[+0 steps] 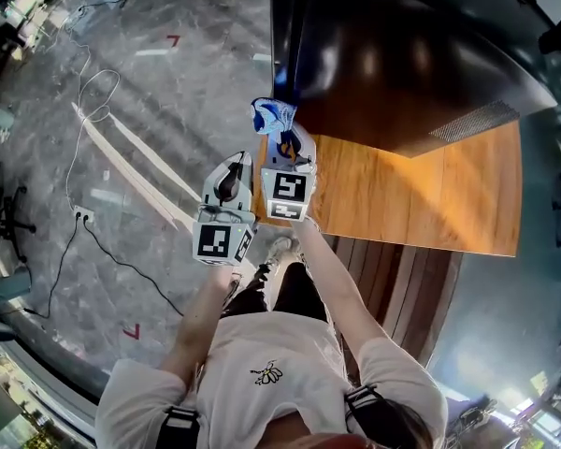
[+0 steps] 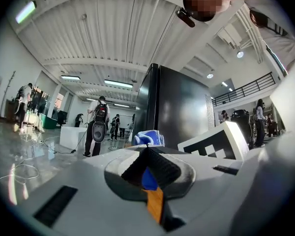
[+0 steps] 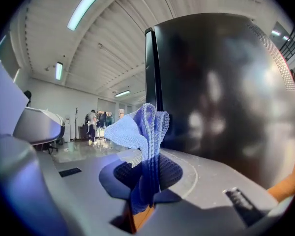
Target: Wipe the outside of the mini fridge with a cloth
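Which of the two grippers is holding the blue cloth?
The right gripper, the one nearer the black mini fridge: the blue cloth is pinched between its jaws. The left gripper beside it is shut on nothing.

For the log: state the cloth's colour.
The cloth is blue, clearest in the right gripper view.

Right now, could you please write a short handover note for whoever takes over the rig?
Right gripper: jaws shut on the blue cloth, held near a corner of the black mini fridge; contact unclear.
Left gripper: jaws shut, empty, beside the right.
Fridge stands on a wooden platform.
Done: cloth in grip.
Left: wipe the fridge's outside; nothing shows which faces are wiped.
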Available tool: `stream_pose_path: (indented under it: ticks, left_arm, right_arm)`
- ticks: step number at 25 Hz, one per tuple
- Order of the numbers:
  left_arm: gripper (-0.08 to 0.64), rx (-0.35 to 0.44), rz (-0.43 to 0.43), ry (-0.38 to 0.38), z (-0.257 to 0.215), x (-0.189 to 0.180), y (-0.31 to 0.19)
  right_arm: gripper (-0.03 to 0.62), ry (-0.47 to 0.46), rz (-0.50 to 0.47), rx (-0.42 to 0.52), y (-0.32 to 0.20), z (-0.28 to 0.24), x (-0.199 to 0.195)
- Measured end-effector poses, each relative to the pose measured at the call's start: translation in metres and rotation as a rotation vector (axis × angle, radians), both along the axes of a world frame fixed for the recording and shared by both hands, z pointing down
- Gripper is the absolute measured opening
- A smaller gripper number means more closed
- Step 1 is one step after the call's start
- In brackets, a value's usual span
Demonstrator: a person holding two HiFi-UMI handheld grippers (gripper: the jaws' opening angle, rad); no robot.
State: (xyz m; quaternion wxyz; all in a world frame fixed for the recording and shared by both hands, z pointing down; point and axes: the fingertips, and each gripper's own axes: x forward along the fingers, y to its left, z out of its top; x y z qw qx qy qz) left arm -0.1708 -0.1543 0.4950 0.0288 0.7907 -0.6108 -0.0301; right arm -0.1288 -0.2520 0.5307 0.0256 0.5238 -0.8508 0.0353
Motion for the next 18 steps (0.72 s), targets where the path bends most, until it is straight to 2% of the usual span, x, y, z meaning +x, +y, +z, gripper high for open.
stream_pose_path:
  ticks: [5,9,18]
  left_arm:
    - [0.005,-0.011,0.005,0.011,0.005,-0.001,-0.004]
    - [0.005,-0.027,0.008,0.020,0.009,0.007,-0.008]
    - [0.005,-0.030,0.100,-0.005,0.006,0.062,-0.011]
  right_arm:
    - [0.069,0.076,-0.011,0.047,-0.009,0.002,0.004]
    - [0.069,0.074,0.011,0.038,-0.009,0.003,0.018]
    - [0.069,0.054,0.126,0.020,-0.008,0.003,0.092]
